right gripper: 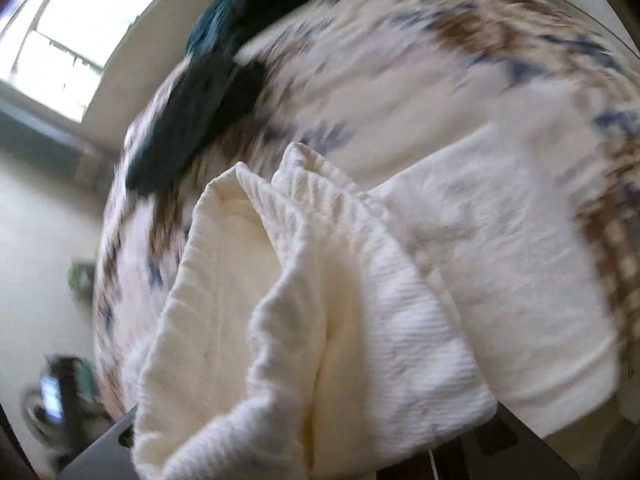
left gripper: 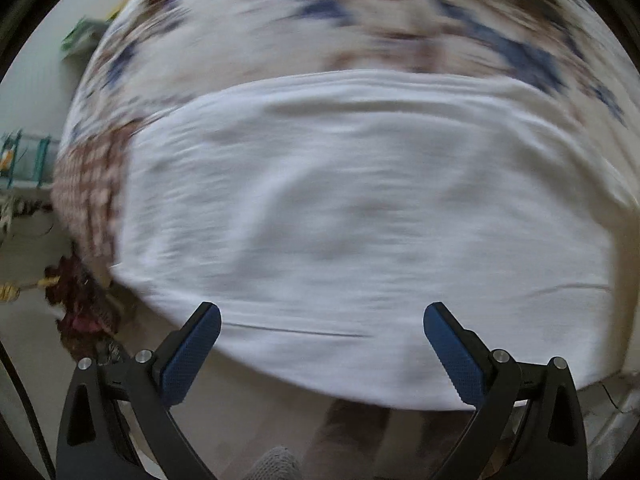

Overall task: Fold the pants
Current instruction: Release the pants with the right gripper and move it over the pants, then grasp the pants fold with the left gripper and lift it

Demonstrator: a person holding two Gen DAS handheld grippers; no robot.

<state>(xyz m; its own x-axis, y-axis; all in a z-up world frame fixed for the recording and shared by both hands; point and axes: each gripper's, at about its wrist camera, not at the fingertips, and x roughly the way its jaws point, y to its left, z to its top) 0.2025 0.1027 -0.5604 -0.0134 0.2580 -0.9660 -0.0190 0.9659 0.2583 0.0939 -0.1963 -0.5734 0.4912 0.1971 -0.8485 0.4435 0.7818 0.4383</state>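
left wrist view, left edge: pale wall and a teal rack [left gripper: 28,156], blurred; below it something dark red and ragged [left gripper: 76,300] on the floor, too smeared to name. a patterned bedspread [left gripper: 248,28], white with blue and brown marks, fills the upper frame. on it lie the white pants [left gripper: 352,220], spread flat in a wide panel whose near edge hangs toward the camera.

left gripper [left gripper: 322,316]: jaws wide apart, blue pads [left gripper: 188,360] bare, nothing between them. it hangs above the near edge of the pants, apart from the cloth. whole frame motion-blurred.

right wrist view, left edge: a bright window [right gripper: 76,28], a pale wall, blurred clutter low down. next a dark teal cloth [right gripper: 208,80] lying on the bedspread [right gripper: 400,60]. centre: a bunched fold of the pants [right gripper: 320,320], ribbed cream-white weave, raised right up against the lens and covering the fingers. right of it the remaining part of the pants lies flat on the bedspread.

right gripper: fingers hidden under the cloth; only grey bits of the frame [right gripper: 108,452] show at the bottom edge. jaws clenched, and the lifted fold rising straight from that spot reads as gripped there.
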